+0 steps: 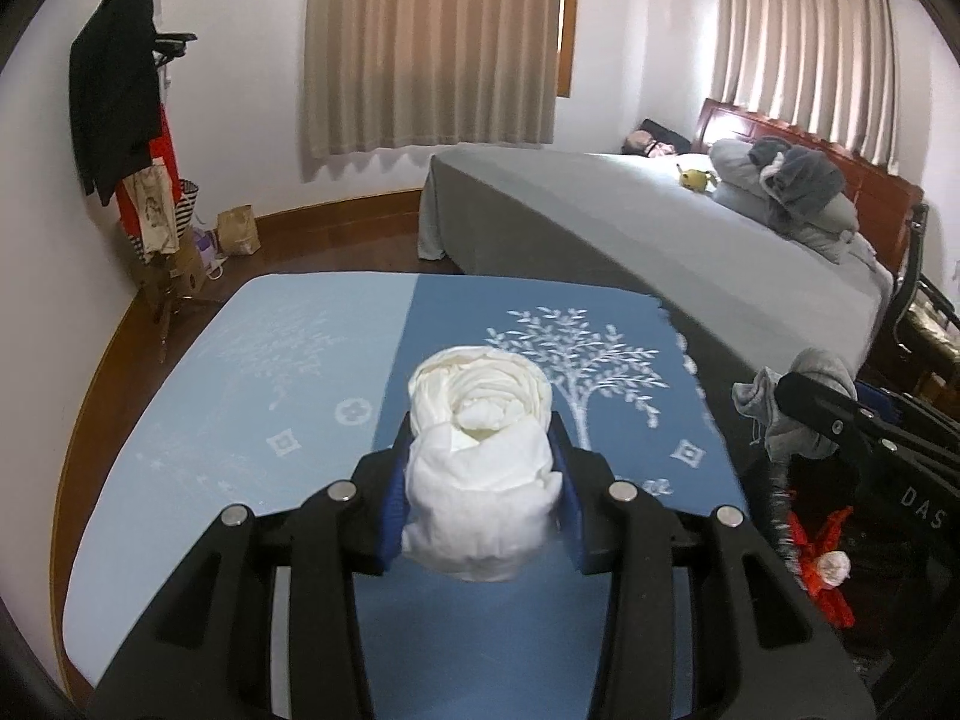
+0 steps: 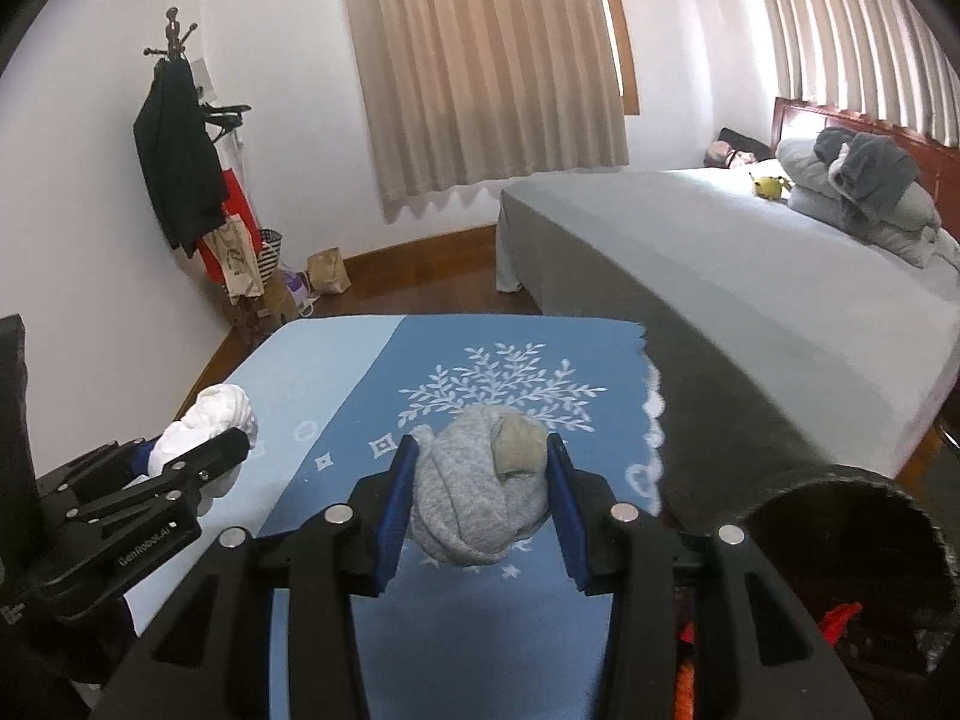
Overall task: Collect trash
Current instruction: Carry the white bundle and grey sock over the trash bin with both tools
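L grip: my left gripper clamps white wad above blue cloth.
R grip: right gripper clamps grey wad.
Progress: both picked up; no bin seen, drop-off left.

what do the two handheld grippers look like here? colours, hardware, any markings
Both match: black plastic bodies with angular linkage arms, round silver pivot bolts and blue finger pads. Left gripper; right gripper. In the right wrist view the left one's side reads "GenRobot.AI" in white; in the left wrist view the right one shows white letters "DAS". No cables, sleeves or hands visible.
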The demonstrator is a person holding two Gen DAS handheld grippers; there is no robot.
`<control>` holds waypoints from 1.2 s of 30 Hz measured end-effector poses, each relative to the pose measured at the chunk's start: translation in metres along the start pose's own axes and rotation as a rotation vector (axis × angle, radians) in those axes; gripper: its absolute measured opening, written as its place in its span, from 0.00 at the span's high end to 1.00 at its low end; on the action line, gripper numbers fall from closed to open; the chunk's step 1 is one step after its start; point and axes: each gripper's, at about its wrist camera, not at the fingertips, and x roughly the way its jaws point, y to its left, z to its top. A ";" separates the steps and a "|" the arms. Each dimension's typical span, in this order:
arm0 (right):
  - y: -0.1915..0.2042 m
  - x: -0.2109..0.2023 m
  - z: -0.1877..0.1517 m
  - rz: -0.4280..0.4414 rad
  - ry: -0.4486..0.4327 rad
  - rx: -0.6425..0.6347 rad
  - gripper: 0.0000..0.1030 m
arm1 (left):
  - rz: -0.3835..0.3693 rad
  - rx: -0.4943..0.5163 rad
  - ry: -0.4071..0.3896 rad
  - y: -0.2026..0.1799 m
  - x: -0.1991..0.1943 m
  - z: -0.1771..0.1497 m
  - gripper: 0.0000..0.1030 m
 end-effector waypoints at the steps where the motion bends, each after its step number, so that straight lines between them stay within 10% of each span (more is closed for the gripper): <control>1: -0.002 -0.005 0.000 -0.003 -0.004 0.000 0.59 | -0.005 0.005 -0.001 -0.004 -0.004 0.000 0.61; 36: -0.090 -0.153 -0.028 -0.205 -0.132 0.102 0.59 | -0.245 0.189 -0.077 -0.154 -0.094 -0.016 0.58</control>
